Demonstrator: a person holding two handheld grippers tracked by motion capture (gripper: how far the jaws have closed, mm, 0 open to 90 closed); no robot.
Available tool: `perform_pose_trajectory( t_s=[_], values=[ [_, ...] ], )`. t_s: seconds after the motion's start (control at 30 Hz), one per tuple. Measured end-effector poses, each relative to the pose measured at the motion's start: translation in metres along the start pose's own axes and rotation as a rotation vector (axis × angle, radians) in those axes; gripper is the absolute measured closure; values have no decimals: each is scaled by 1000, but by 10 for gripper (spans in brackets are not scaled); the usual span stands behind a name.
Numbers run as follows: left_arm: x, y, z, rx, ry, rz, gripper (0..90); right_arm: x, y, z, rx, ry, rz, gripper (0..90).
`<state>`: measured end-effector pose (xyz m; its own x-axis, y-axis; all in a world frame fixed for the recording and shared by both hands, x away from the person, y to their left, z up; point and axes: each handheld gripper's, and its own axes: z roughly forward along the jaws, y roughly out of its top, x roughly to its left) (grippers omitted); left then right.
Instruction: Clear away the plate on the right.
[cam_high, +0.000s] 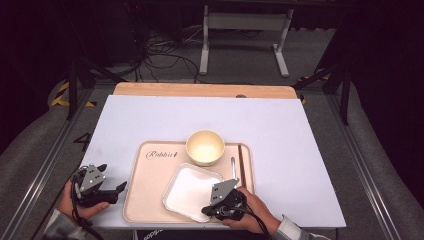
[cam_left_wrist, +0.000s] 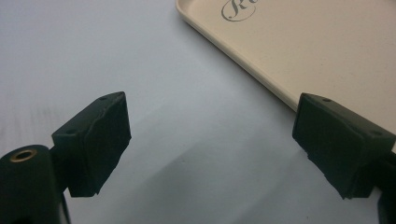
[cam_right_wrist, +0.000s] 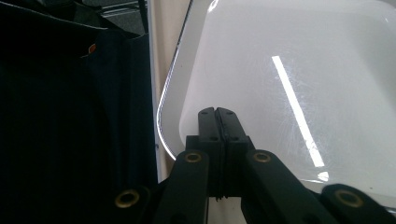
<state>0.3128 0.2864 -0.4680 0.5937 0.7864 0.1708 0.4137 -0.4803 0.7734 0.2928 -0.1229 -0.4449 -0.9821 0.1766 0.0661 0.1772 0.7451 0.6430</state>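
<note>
A beige tray (cam_high: 150, 187) lies on the white tabletop (cam_high: 200, 115) near the front edge. On it sit a cream bowl (cam_high: 205, 146) at the back and a white square plate (cam_high: 192, 192) in front. My left gripper (cam_high: 112, 176) stands open just left of the tray, with nothing between its jaws (cam_left_wrist: 212, 140); the tray's corner (cam_left_wrist: 327, 42) lies beyond its right jaw. My right gripper (cam_high: 205, 211) is shut at the plate's near right corner. Its closed tips (cam_right_wrist: 217, 112) lie over the plate's rim (cam_right_wrist: 289, 60), with nothing visibly between them.
A metal spoon (cam_high: 232, 167) and brown chopsticks (cam_high: 242, 165) lie along the tray's right side. A wooden strip (cam_high: 200, 90) borders the table's far edge. Dark fabric (cam_right_wrist: 70, 116) hangs beside the table's near edge. Bare tabletop stretches behind and to the right of the tray.
</note>
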Motion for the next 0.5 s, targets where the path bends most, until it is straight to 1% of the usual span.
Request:
perform_pose_trajectory(
  t_s=[0.07,0.17,0.23,0.33,0.37,0.47,0.5],
  values=[
    [0,0,0,0,0,0,122,0,-1,-1,5,5,-3,900],
    [0,0,0,-1,1,0,122,0,-4,-5,15,-11,-5,900],
    [0,0,0,0,1,1,122,0,-5,-6,17,-14,-2,899],
    [0,0,0,0,2,-1,122,-2,-10,-10,16,-13,-2,897],
    [0,0,0,1,3,0,122,-2,-11,-12,18,-20,7,894],
    [0,0,0,1,4,0,122,-3,-17,-17,14,-21,19,881],
    [0,0,0,1,4,-1,122,-4,-19,-18,14,-20,12,873]
  ],
)
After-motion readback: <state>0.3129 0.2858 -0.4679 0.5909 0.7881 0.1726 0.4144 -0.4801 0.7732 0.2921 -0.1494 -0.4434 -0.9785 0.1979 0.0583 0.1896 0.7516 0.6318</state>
